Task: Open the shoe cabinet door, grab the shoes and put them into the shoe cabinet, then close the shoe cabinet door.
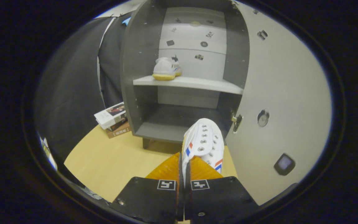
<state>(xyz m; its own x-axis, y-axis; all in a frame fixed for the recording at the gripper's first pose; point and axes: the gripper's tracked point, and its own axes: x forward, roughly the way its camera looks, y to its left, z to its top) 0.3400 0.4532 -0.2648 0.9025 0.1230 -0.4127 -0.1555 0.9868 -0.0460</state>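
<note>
**Shoe pinched in the hand-held gripper, cabinet standing open ahead**

Nearest the camera, the hand-held gripper [184, 166] has its two fingers drawn almost together, clamping a thin edge of a white shoe [204, 143] between them. The shoe rises out from between the fingertips, showing rows of metal eyelets and small red and blue stripes on its side. It hangs above the pale wooden bench [110, 161], just in front of the cabinet's lower opening.

Just beyond the shoe stands the shoe cabinet [141, 93], grey on its sides and open at the front. Its bottom compartment [169, 119] is dark, with nothing seen lying in it. The cabinet door [278, 90] is swung wide to the right, its light inner face turned toward the camera; a hinge fitting [237, 122] sits at its lower edge near the held shoe, and a round fitting [263, 117] sits further out on the panel.

To the left of the cabinet's foot, a small stack of books [113, 119] lies on the bench, touching or just beside the cabinet's side.

Further in, a pale shelf [194, 83] divides the cabinet. A second white shoe [166, 68] with a yellowish sole sits on the left part of that shelf, heel toward the camera. Behind it, the cabinet's back panel [194, 37] carries several small dark markers.
</note>
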